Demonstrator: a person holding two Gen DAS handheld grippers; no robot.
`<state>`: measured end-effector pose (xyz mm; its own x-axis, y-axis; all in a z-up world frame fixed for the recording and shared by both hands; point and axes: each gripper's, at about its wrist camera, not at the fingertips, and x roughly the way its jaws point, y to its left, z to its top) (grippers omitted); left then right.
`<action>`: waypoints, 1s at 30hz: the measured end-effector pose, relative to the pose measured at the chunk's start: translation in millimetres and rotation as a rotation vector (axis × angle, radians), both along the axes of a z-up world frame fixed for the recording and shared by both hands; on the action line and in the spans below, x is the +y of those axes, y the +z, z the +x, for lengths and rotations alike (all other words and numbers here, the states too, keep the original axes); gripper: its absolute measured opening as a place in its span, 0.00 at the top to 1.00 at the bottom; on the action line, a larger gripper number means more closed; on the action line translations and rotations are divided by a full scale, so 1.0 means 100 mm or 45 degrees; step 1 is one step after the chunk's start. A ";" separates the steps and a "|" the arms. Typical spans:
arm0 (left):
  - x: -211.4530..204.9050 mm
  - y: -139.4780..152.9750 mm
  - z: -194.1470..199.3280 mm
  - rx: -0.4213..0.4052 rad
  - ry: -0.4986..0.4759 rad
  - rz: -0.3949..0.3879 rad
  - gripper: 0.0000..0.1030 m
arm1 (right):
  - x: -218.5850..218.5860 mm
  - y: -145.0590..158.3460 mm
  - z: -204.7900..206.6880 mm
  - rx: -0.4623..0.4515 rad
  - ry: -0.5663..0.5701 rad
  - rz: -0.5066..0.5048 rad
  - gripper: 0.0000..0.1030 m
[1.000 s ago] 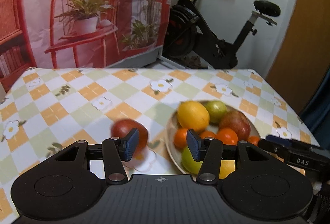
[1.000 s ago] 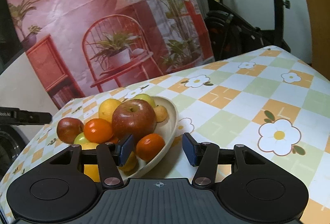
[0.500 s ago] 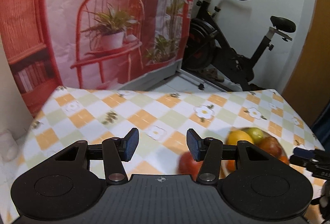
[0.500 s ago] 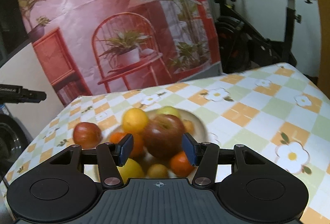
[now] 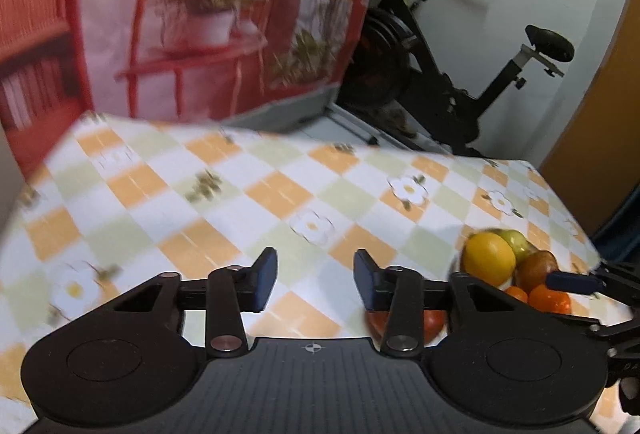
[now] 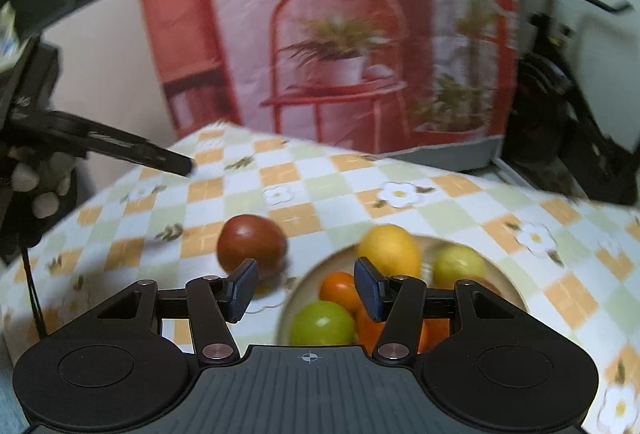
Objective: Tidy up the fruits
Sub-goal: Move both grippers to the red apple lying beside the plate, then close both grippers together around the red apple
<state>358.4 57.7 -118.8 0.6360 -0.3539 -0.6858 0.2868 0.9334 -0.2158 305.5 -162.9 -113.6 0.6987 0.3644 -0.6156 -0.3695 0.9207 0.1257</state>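
Checkered orange-green-white tablecloth (image 5: 208,218) with daisy prints covers the table; red chair-and-plant backdrop (image 5: 200,18) hangs behind it, exercise bike (image 5: 460,74) to the side.

What changed — a second ago the left gripper (image 5: 315,276) looked right down at the red apple and the bowl; now its view has swung off to bare cloth, with the red apple (image 6: 252,244) mostly hidden behind its right finger and the bowl (image 6: 506,284) pushed to the frame's right edge. The apple sits alone on the cloth, just beside the bowl's rim, not in it. The right gripper (image 6: 306,288) has pulled up and back from a close low view beside the bowl to a higher look over it: yellow citrus (image 6: 390,248), green fruit (image 6: 322,322), pale green one (image 6: 460,264), and oranges (image 6: 340,290) piled inside.

My read: one apple is out of the bowl, the left hand is clearing away, and the right is lining up on the bowl for the next pick. Most of the sorting is still to do.

Jaws — the left ones have just been closing and stand narrowly apart with nothing between, only cloth showing in the gap. The right ones stand partly open, empty, touching nothing; fruit shows in the gap but lies well below.
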 end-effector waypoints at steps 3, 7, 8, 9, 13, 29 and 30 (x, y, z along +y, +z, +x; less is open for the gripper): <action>-0.02 -0.16 0.01 0.035 -0.037 -0.042 0.58 | 0.23 0.02 0.13 0.017 0.078 -0.107 0.51; 0.01 -0.36 0.07 0.098 -0.053 -0.116 0.61 | 0.49 -0.03 0.33 0.055 0.157 -0.210 0.49; 0.02 -0.40 0.09 0.116 -0.050 -0.132 0.63 | 0.55 -0.05 0.37 0.071 0.183 -0.236 0.47; 0.03 -0.44 0.10 0.131 -0.048 -0.149 0.63 | 0.62 -0.07 0.42 0.080 0.209 -0.266 0.47; 0.04 -0.52 0.09 0.164 -0.083 -0.221 0.63 | 0.86 -0.16 0.52 0.089 0.308 -0.378 0.43; -0.10 -0.66 0.15 0.232 -0.125 -0.306 0.65 | 1.18 -0.44 0.71 0.108 0.369 -0.527 0.44; -0.10 -0.66 0.15 0.233 -0.127 -0.303 0.65 | 1.17 -0.44 0.71 0.104 0.360 -0.518 0.44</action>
